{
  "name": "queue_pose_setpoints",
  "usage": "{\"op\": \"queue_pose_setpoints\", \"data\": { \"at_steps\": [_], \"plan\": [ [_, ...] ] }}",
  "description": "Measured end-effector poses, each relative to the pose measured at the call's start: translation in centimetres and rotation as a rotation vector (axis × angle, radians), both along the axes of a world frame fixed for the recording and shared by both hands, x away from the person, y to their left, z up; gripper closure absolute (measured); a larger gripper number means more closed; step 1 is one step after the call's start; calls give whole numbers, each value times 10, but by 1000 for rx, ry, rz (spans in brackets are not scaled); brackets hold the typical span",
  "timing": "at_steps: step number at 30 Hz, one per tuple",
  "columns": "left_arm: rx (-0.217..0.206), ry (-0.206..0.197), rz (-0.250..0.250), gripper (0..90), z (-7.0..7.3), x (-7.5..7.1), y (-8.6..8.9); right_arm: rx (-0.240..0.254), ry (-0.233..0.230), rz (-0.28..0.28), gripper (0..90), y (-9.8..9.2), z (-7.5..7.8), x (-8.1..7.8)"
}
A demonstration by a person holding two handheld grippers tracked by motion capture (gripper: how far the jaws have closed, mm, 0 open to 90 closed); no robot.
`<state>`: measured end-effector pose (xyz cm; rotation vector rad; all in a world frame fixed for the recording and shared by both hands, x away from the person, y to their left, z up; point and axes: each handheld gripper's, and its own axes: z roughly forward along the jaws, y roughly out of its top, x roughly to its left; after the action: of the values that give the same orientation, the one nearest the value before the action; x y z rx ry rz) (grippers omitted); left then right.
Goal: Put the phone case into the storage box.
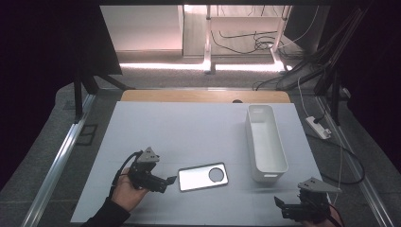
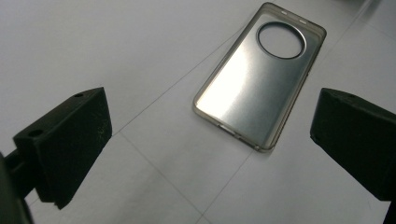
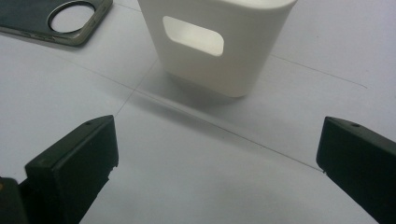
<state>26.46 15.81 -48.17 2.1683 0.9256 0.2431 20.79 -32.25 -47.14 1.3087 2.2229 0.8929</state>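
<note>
A translucent grey phone case [image 1: 203, 177] with a round camera hole lies flat on the white table sheet [image 1: 189, 132], near its front middle. In the left gripper view the phone case [image 2: 259, 84] lies just ahead of the wide-apart jaws. My left gripper [image 1: 169, 181] is open, a short way left of the case, not touching it. A long white plastic bin [image 1: 265, 142] stands at the right, empty as far as I can see. My right gripper [image 1: 280, 204] is open near the front right corner, facing the bin's near end [image 3: 217, 46] with its handle cut-out.
A wooden table edge [image 1: 203, 96] shows beyond the white sheet. A power strip [image 1: 318, 127] and cables lie on the floor to the right. Metal rails [image 1: 56, 161] run along both sides of the table.
</note>
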Motion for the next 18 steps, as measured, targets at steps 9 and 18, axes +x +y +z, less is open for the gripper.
{"op": "queue_pose_setpoints", "data": {
  "at_steps": [9, 18],
  "plan": [
    [3, 4, -45, 0, 0, 12, -15, -2, 2, 2, 0, 0, 0, 0],
    [3, 15, -90, 0, -2, 21, -33, -4, 6, 4, 0, 0, 0, 0]
  ]
}}
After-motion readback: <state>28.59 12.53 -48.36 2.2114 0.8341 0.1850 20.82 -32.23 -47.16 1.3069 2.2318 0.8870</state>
